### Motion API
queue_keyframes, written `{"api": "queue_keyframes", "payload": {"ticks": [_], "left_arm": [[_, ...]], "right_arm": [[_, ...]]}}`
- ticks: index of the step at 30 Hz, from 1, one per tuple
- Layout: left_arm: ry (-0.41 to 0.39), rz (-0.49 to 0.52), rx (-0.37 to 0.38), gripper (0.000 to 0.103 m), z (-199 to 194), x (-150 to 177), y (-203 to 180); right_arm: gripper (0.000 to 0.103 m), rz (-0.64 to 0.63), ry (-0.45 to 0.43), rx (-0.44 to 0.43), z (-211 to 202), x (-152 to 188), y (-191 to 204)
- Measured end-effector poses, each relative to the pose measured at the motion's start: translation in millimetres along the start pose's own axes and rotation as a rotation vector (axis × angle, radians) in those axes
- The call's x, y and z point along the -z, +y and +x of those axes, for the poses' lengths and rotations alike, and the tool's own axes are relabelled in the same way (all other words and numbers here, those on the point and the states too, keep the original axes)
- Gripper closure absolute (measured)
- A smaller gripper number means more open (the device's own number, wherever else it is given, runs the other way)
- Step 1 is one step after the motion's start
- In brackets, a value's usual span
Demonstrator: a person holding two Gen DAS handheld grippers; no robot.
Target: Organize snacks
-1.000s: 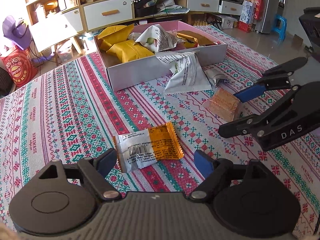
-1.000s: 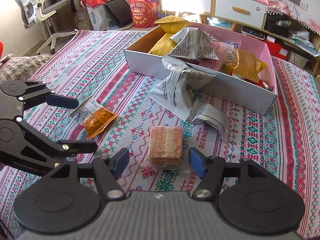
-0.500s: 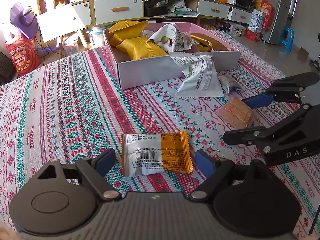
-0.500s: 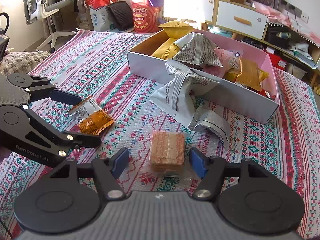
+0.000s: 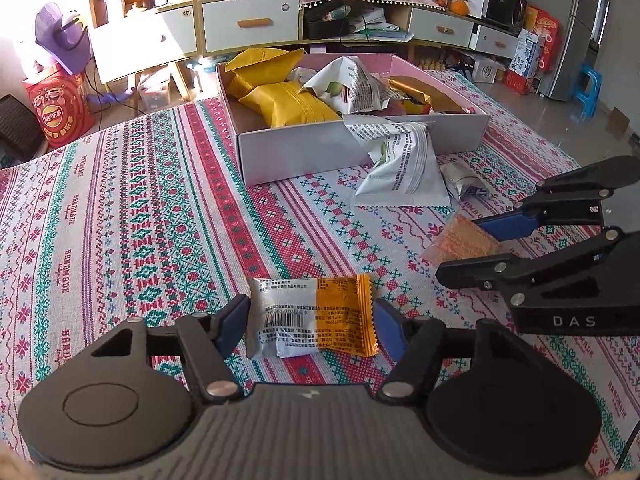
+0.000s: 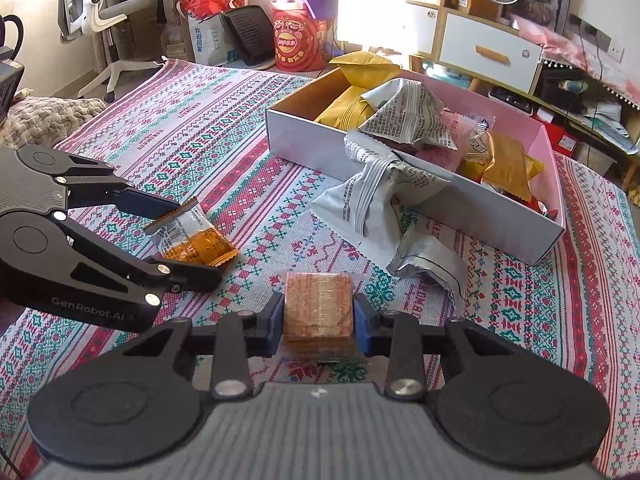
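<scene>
An orange-and-white snack packet lies on the patterned cloth between the fingers of my left gripper. Its jaws are closing: the blue pads touch both ends of the packet, which buckles slightly. My right gripper is closing too, its pads pressed on the sides of a square clear-wrapped cracker pack that still rests on the cloth. The right wrist view shows the left gripper flanking the packet. The left wrist view shows the right gripper around the cracker pack. A pink-and-white box holds several snacks.
A grey printed snack bag hangs over the box's front wall, with a small silver pouch beside it. Yellow bags fill the box's left end. Bare patterned cloth spreads to the left. Cabinets and an office chair stand beyond.
Both grippers have narrowed. The right pads have come in from either side onto the cracker pack. The left pads have come in to the ends of the orange-and-white packet.
</scene>
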State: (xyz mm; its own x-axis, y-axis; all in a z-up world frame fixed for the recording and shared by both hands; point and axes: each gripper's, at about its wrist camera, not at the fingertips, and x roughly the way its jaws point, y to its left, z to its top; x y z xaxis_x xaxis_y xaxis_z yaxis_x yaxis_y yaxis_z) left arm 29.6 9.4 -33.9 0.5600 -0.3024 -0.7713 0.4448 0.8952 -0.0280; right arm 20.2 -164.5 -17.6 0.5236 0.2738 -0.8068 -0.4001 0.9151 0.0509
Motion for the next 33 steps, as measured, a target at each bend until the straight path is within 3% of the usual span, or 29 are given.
{"api": "queue_keyframes", "payload": {"ticks": [16, 21, 28, 29, 30, 31, 33], "left_arm": [[0.000, -0.024, 0.004, 0.043, -5.0, -4.0, 5.8], [-0.020, -0.056, 0.014, 0.064, -12.0, -8.9, 11.0], [-0.005, -0.076, 0.039, 0.065, -11.2, -7.6, 13.0], [-0.005, -0.075, 0.042, 0.071, -11.6, -8.0, 11.8], [-0.006, -0.074, 0.045, 0.090, -12.8, -8.7, 10.0], [-0.004, -0.079, 0.059, 0.100, -13.6, -9.5, 9.2], [-0.003, -0.079, 0.079, 0.101, -14.7, -10.5, 6.4]], "right_arm": [[0.072, 0.041, -0.023, -0.010, -9.0, -8.1, -7.3], [0.072, 0.045, -0.031, -0.015, -11.6, -9.3, -8.4], [0.072, 0.049, -0.031, -0.014, -12.4, -10.8, -10.0], [0.072, 0.050, -0.032, -0.014, -12.4, -11.1, -9.9], [0.072, 0.050, -0.033, -0.015, -12.5, -11.6, -10.0], [0.072, 0.050, -0.034, -0.014, -12.7, -11.9, -10.0], [0.072, 0.052, -0.040, -0.014, -14.2, -12.1, -10.2]]}}
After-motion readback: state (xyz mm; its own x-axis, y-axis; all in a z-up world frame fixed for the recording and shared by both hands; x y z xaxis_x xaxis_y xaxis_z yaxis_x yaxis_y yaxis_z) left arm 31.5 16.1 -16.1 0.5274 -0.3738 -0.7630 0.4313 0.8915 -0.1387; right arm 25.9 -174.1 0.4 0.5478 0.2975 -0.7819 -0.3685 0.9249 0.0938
